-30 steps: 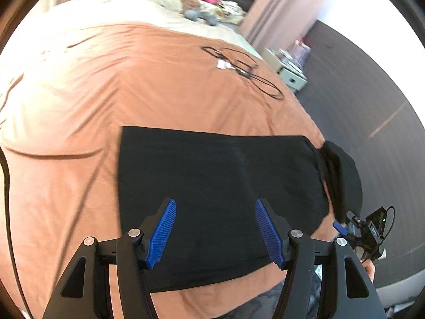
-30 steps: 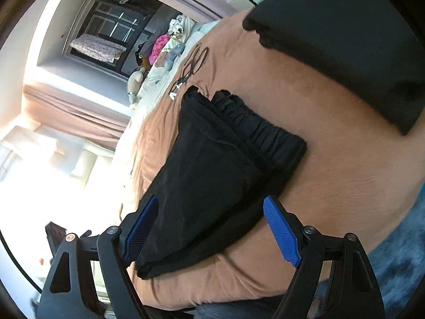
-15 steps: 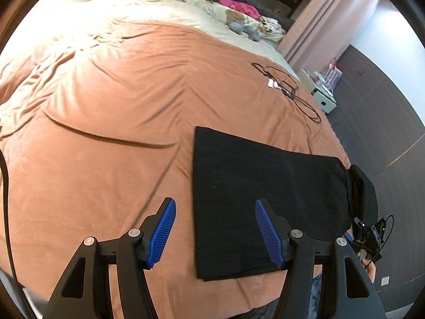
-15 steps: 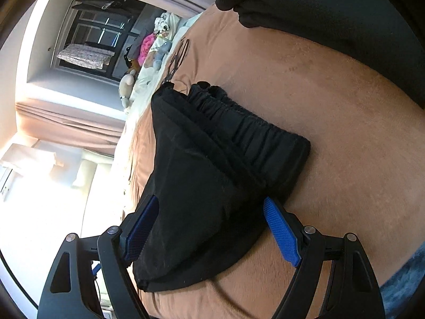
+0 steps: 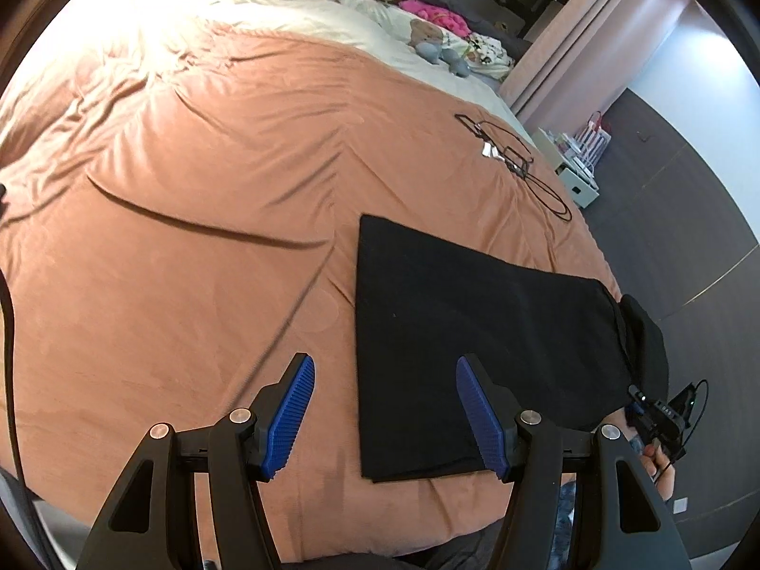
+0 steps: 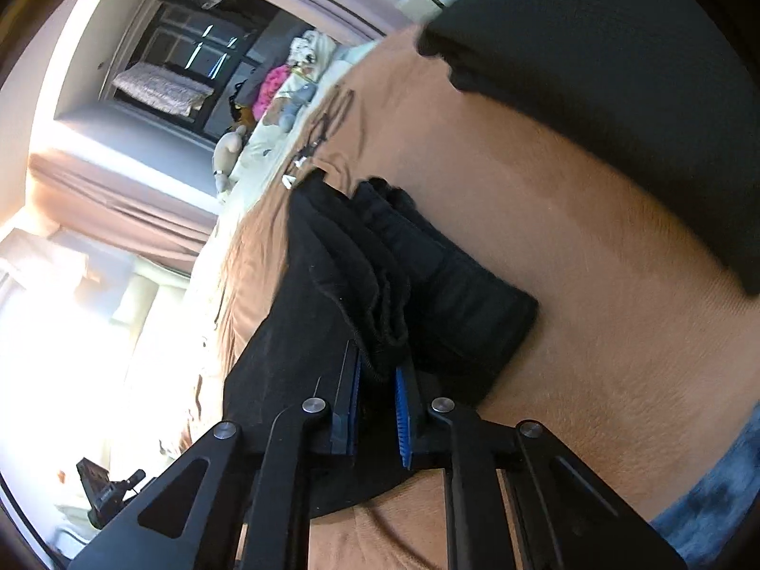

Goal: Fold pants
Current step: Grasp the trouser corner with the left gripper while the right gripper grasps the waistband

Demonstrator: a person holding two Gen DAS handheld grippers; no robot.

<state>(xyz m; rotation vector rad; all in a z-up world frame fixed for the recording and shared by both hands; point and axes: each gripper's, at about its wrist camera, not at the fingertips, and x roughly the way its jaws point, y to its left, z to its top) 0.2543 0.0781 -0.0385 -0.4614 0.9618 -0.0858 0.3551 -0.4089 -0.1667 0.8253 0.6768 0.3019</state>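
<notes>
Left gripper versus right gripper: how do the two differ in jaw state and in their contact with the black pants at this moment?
The left gripper stands open, pads apart over the hem corner of the black pants, gripping nothing; the right gripper has just been closing and is now pinched on a bunched fold at the waistband end. The left fingers frame flat cloth and brown bedspread; the right has gathered cloth between its pads. Both have blue ribbed pads on black fingers.

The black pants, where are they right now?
In the left wrist view the black pants lie flat on the brown bedspread, right of centre near its near edge; their waistband end is pinched in the right gripper.
</notes>
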